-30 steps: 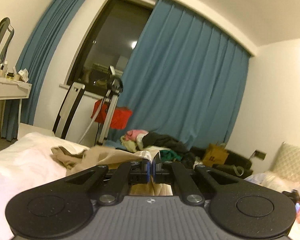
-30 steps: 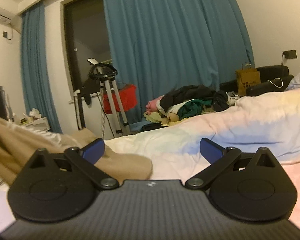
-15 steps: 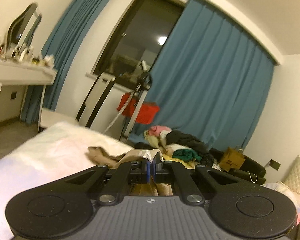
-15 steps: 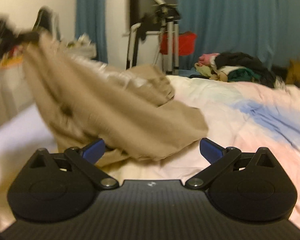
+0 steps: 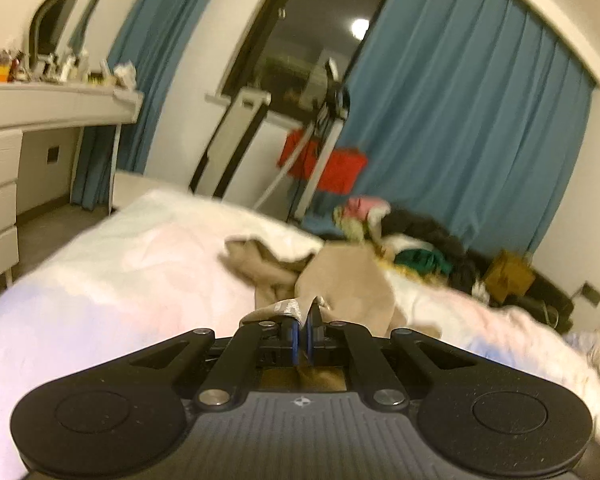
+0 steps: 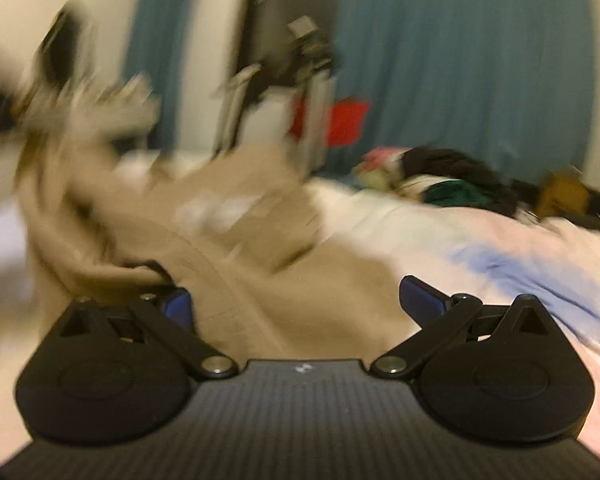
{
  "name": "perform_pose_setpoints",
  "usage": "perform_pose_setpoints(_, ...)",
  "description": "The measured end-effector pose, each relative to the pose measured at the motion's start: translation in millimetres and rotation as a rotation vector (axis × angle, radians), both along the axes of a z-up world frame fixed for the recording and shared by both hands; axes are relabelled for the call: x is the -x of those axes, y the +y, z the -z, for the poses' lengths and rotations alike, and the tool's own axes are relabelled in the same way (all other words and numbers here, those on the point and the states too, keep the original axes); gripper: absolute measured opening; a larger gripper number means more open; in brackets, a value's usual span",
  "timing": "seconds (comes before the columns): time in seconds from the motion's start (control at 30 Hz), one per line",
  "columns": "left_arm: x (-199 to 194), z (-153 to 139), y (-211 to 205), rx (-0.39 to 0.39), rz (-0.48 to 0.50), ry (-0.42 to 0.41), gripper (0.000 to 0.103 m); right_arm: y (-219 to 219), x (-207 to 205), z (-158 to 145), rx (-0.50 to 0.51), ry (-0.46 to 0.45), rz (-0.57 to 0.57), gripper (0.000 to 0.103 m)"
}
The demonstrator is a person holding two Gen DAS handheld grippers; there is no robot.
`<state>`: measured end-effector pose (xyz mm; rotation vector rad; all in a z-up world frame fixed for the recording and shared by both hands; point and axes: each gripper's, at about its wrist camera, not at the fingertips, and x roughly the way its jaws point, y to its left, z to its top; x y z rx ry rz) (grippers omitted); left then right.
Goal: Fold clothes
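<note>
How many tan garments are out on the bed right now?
1: a tan garment sprawled across the bed, one edge pinched in the left gripper. The right gripper, jaws apart, hovers over it. Folds may hide another.

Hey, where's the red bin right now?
In the left wrist view the red bin sits at centre, beyond the bed's far edge, against the blue curtain under the dark window, behind white stand legs.

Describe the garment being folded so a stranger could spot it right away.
Find the bed with pale pink and white bedding below the blue curtains. The tan garment sprawls across it, one edge pinched in the left gripper. It alone is plain beige; the clothes pile behind is multicoloured.
</note>
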<state>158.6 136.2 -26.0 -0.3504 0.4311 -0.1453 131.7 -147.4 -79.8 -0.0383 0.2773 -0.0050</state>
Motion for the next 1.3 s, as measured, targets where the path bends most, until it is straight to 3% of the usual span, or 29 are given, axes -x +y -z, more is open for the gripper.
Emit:
perform_pose_setpoints(0.17, -2.6, 6.7, -15.7, -0.03, 0.089, 0.042, 0.016, -42.5, -1.0, -14.8, -0.168, -0.05, 0.117, 0.103)
perform_pose_setpoints(0.27, 4.0, 4.8, -29.7, -0.086, 0.114, 0.035, 0.035, -64.3, -7.3, -8.9, -0.257, 0.02, 0.139, 0.103)
perform_pose_setpoints(0.4, 16.5, -0.9, -45.6, -0.165, 0.118, 0.049, 0.046, -86.1, -16.4, -1.7, -0.372, 0.088, 0.16, 0.103)
perform_pose_setpoints(0.5, 28.6, -7.6, -48.7, -0.229, 0.063, 0.052, 0.059, -88.5, -15.9, -1.4, -0.39, 0.089, 0.161, 0.103)
perform_pose_setpoints(0.6, 42.5, -10.4, -39.3, -0.245, -0.064, 0.07, 0.068, -88.6, -13.7, -0.4, -0.417, 0.093, 0.149, 0.103)
perform_pose_setpoints(0.67, 49.1, -10.3, -35.5, -0.242, -0.155, 0.063, 0.069, -92.4, -15.9, 1.0, -0.457, 0.11, 0.133, 0.103)
perform_pose_setpoints(0.7, 50.7, -9.8, -39.7, -0.262, -0.154, 0.054, 0.07, -93.5, -17.0, 1.5, -0.478, 0.116, 0.13, 0.103)
perform_pose_setpoints(0.87, 43.8, 5.4, -102.4, -0.459, 0.017, -0.002, 0.078, -95.3, -17.9, 1.5, -0.535, 0.126, 0.112, 0.103)
perform_pose_setpoints(1.03, 28.2, 44.2, -168.7, -0.666, 0.08, -0.039, 0.081, -98.1, -18.7, 2.2, -0.555, 0.133, 0.115, 0.103)
perform_pose_setpoints(1.13, 9.9, 58.5, -182.4, -0.729, 0.012, -0.036, 0.081, -100.5, -19.8, 4.6, -0.575, 0.149, 0.097, 0.103)
perform_pose_setpoints(1.3, -7.1, 54.9, -152.6, -0.652, -0.211, -0.028, 0.084, -97.7, -24.5, 9.7, -0.546, 0.177, 0.1, 0.103)
